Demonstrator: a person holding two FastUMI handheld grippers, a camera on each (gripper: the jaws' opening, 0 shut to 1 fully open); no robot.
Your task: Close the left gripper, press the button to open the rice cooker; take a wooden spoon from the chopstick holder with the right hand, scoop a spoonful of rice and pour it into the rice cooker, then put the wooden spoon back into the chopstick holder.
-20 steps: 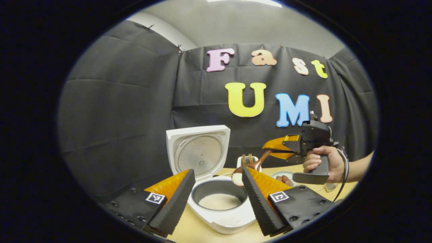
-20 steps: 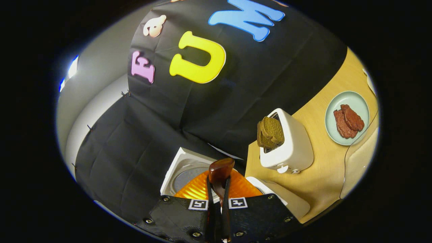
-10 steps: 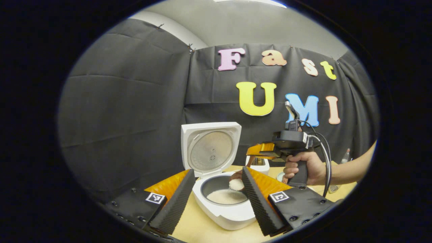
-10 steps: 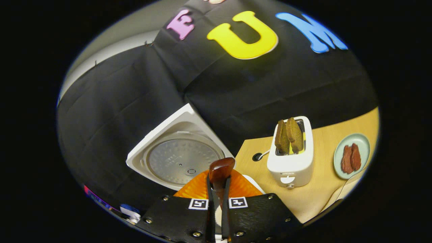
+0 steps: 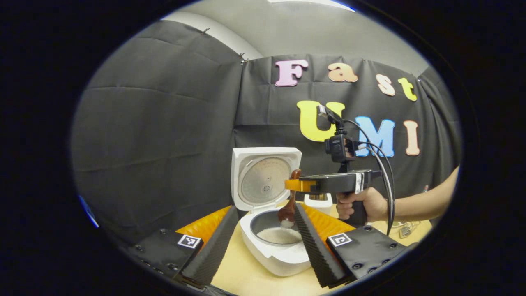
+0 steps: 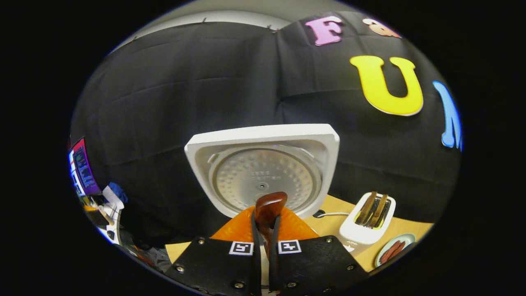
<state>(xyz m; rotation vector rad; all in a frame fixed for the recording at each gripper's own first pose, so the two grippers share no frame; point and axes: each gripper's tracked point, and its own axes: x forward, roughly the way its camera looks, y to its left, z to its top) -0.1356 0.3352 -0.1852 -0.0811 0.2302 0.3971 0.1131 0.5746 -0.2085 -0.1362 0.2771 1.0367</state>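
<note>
Nothing I can actually read from here. The toaster (image 6: 363,230) at 4 o'clock in the right gripper view has a tiny mark on its front, and the rice cooker lid (image 6: 263,174) has faint embossed lettering, both too small.
</note>
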